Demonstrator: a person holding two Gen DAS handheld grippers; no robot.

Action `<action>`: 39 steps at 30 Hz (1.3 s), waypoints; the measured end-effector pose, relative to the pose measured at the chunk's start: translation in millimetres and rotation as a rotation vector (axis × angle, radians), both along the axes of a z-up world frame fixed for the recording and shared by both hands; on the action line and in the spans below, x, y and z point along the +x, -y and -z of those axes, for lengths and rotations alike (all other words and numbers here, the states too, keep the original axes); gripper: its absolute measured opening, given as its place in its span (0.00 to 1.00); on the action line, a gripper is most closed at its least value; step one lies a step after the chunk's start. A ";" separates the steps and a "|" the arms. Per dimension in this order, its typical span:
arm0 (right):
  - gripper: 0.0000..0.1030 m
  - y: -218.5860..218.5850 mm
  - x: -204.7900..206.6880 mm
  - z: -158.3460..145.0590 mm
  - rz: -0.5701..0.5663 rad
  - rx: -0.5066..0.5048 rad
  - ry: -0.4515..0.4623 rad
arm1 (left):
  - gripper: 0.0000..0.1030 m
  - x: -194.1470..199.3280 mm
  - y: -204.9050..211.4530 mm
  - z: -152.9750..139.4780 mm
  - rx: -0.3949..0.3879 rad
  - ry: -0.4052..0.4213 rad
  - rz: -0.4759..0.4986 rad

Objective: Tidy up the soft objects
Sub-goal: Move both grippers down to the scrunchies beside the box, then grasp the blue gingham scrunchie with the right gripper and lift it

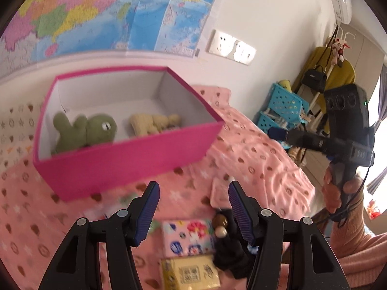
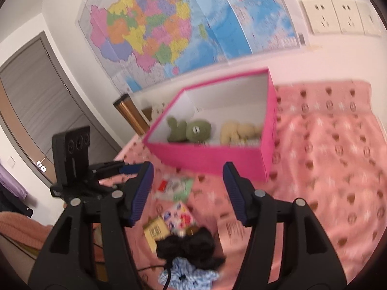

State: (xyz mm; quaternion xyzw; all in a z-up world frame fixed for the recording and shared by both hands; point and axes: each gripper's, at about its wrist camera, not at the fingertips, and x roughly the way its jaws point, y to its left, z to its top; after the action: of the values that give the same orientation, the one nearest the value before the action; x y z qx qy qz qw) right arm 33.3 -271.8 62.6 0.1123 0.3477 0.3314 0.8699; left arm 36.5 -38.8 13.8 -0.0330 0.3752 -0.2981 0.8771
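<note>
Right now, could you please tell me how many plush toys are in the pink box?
2: a green plush toy on the left of the pink box and a cream plush toy on its right. The near wall may hide others.

The box [image 1: 125, 166] looked like matt pink cardboard with a smooth white lining. The toys [image 1: 89, 130] inside were fuzzy plush, and the bedspread [image 1: 254, 149] was soft quilted cloth.

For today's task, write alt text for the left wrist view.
An open left gripper hovers over a pink bedspread, empty. Ahead, a pink box holds a green plush and a cream plush; tissue packs lie below.
</note>
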 end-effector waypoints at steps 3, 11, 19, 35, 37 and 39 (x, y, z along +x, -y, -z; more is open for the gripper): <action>0.59 0.9 -11.3 22.4 -0.018 -0.040 -0.084 | 0.59 -8.6 4.9 12.9 -0.001 -0.034 0.026; 0.59 -6.9 -22.6 94.7 -0.055 -0.133 -0.277 | 0.59 -26.1 18.1 41.3 0.031 -0.110 0.083; 0.59 14.1 -17.8 91.0 0.021 -0.030 -0.255 | 0.59 -37.4 26.1 43.3 0.047 -0.112 0.112; 0.60 14.5 -34.5 50.5 0.033 0.029 -0.163 | 0.59 -77.0 90.3 53.5 0.262 -0.017 0.347; 0.59 14.9 -35.7 54.9 0.038 0.028 -0.172 | 0.59 -75.7 96.8 60.9 0.304 -0.022 0.350; 0.60 16.2 -38.6 59.1 0.035 0.022 -0.189 | 0.59 -71.5 98.9 67.9 0.348 -0.036 0.331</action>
State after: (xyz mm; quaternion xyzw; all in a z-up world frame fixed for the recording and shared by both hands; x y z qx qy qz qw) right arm -5.4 -288.0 3.5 0.1587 0.4223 0.3078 0.8377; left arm -35.0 -137.6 -54.0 0.1753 0.4370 -0.3677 0.8019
